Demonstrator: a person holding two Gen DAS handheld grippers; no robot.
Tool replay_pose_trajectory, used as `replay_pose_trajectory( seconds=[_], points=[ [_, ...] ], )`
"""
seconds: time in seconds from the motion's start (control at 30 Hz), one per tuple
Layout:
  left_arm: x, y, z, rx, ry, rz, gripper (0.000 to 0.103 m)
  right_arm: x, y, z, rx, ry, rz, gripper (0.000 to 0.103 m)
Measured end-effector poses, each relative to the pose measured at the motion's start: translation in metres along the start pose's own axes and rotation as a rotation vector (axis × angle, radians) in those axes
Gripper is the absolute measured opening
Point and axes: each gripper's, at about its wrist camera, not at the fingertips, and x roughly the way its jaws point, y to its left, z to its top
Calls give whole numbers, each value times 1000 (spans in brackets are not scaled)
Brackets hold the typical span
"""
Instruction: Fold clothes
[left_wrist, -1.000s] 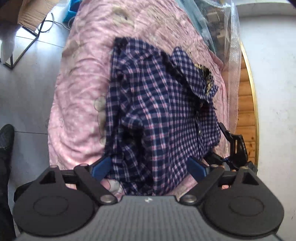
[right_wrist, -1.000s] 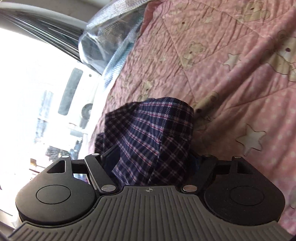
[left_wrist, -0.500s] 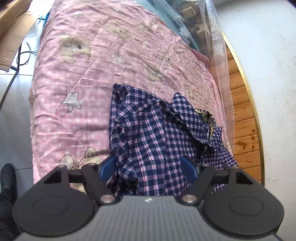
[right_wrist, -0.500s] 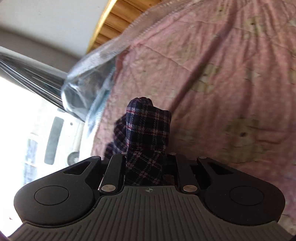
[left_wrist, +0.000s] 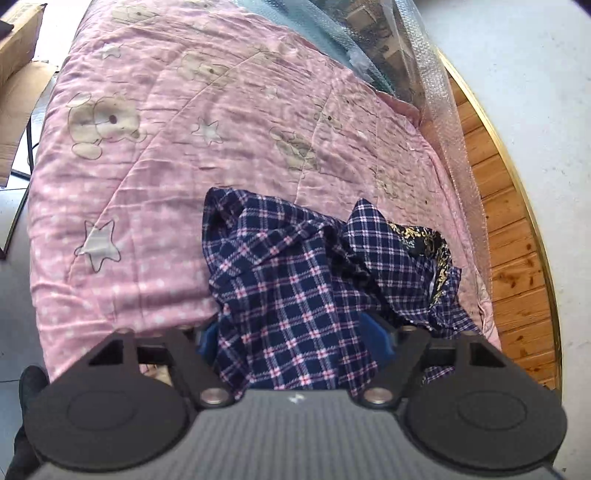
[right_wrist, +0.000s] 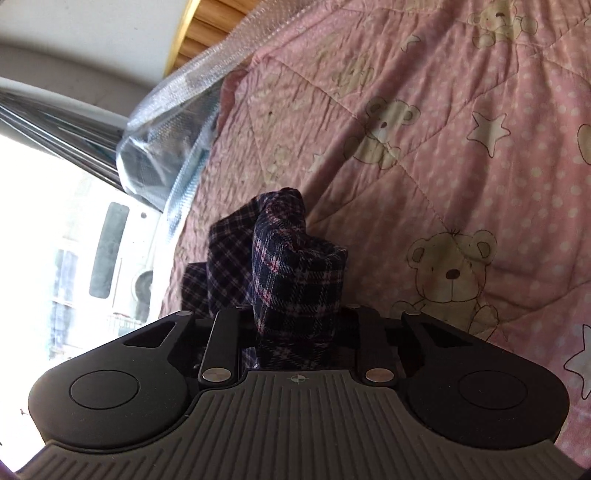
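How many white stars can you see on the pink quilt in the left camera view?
3: one near the left edge, one mid-quilt beside the big bear, one small farther back. The shirt may hide more.

Bed: covered by a pink quilted blanket (left_wrist: 155, 206) with white dots, cream bears and stars.
Blanket surface: creased, slightly soiled in places.
On blanket: crumpled navy checked shirt (left_wrist: 295, 295) with pink and white lines, near the right-hand edge.
Far end: clear bubble-wrap bundle (left_wrist: 417, 62) lying along the blanket's edge.
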Motion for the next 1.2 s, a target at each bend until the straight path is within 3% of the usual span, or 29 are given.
replay_pose_trajectory(
  seconds=[0.17,0.3,0.47,0.57,0.67,0.73,0.8,0.83,0.87,0.9,0.93,0.97,1.0,1.1,1.2],
  points=[
    [-7,5,12,-33,39,-32,15,-9,15,-3,-44,-18,-34,18],
    [-30,-32,34,27,43,-128,13,-45,51,-1,-63,-118,18,16],
    [-35,-121,105,229,76,-296,12,-113,87,3,-27,-335,31,16],
    [-17,-190,158,379,158,-394,12,-162,99,-2,35,-514,14,16],
    [26,-259,195,532,273,-443,13,-194,111,-19,104,-687,-32,16],
    [65,-302,209,627,342,-442,15,-203,110,-42,150,-774,-124,16],
    [123,-329,205,695,415,-391,25,-186,96,-63,197,-815,-275,18],
    [159,-332,197,733,445,-350,35,-171,85,-72,218,-813,-363,28],
    [192,-328,190,768,453,-280,48,-150,67,-79,231,-766,-468,47],
    [221,-319,183,789,456,-177,48,-129,47,-86,250,-699,-572,55],
    [249,-304,180,796,460,-54,39,-115,29,-93,279,-614,-654,53],
    [260,-294,180,779,462,13,29,-112,24,-100,280,-623,-677,43],
    [253,-288,180,763,451,-33,29,-111,22,-105,278,-626,-698,49],
    [228,-281,176,745,422,-175,37,-124,37,-104,208,-677,-738,51],
    [217,-304,157,853,455,-288,42,-121,50,-74,78,-704,-838,51]
  ],
)
